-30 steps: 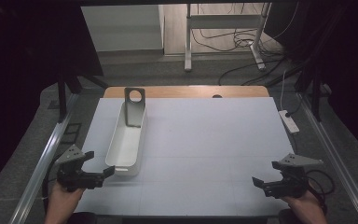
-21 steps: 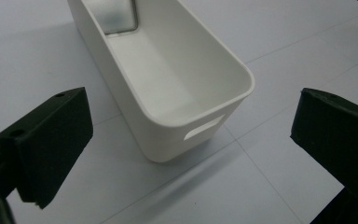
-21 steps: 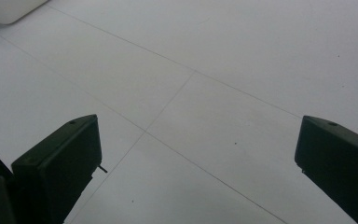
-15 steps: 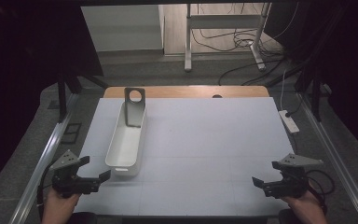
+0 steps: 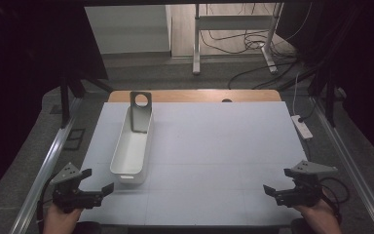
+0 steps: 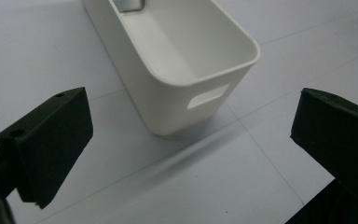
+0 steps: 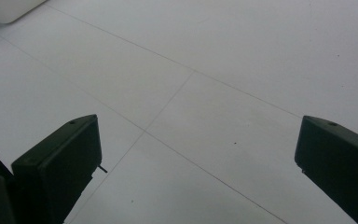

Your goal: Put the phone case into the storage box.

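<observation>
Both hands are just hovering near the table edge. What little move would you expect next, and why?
Probably the left gripper eases forward toward the white bin's near end. Its jaws are wide open, and the bin sits just ahead of them, untouched. The right gripper faces bare table.

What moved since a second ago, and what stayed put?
The left gripper pulled back from the white bin toward the table's near left corner, jaws open, holding nothing. The bin, the grey plate standing in it, and the right gripper stayed put.

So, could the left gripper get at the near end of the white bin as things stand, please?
Probably yes: the left gripper is open, facing the bin's near end, with only bare table between.
</observation>
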{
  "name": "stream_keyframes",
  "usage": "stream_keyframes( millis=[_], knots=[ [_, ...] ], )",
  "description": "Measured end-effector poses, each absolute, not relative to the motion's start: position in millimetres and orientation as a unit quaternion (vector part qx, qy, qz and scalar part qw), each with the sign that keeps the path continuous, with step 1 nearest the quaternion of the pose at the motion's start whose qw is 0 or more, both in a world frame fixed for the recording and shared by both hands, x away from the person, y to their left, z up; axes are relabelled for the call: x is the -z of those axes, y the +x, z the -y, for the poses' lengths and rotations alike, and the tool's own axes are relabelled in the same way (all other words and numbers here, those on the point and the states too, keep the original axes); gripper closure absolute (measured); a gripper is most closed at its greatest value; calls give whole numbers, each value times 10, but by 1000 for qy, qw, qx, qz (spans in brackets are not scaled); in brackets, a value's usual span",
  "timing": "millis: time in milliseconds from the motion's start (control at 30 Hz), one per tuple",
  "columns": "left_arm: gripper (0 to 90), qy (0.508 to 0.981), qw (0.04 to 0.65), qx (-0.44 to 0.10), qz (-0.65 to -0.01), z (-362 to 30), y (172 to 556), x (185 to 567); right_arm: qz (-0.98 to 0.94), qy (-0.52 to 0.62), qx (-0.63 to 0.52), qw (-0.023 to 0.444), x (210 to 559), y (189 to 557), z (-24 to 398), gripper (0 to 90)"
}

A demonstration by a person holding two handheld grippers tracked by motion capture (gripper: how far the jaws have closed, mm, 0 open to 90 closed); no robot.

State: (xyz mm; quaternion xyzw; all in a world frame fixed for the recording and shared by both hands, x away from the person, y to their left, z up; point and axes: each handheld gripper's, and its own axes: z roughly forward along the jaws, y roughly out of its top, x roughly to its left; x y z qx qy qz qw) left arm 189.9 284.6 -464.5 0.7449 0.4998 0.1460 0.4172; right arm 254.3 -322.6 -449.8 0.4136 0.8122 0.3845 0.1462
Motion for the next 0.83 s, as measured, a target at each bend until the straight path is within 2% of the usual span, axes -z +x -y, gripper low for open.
stream_keyframes(
  millis=[833],
  knots=[
    [3,752,393,-159,-505,-2737,1800,4733,-817,410,-378,147,4499,2539,3211,12]
  ],
)
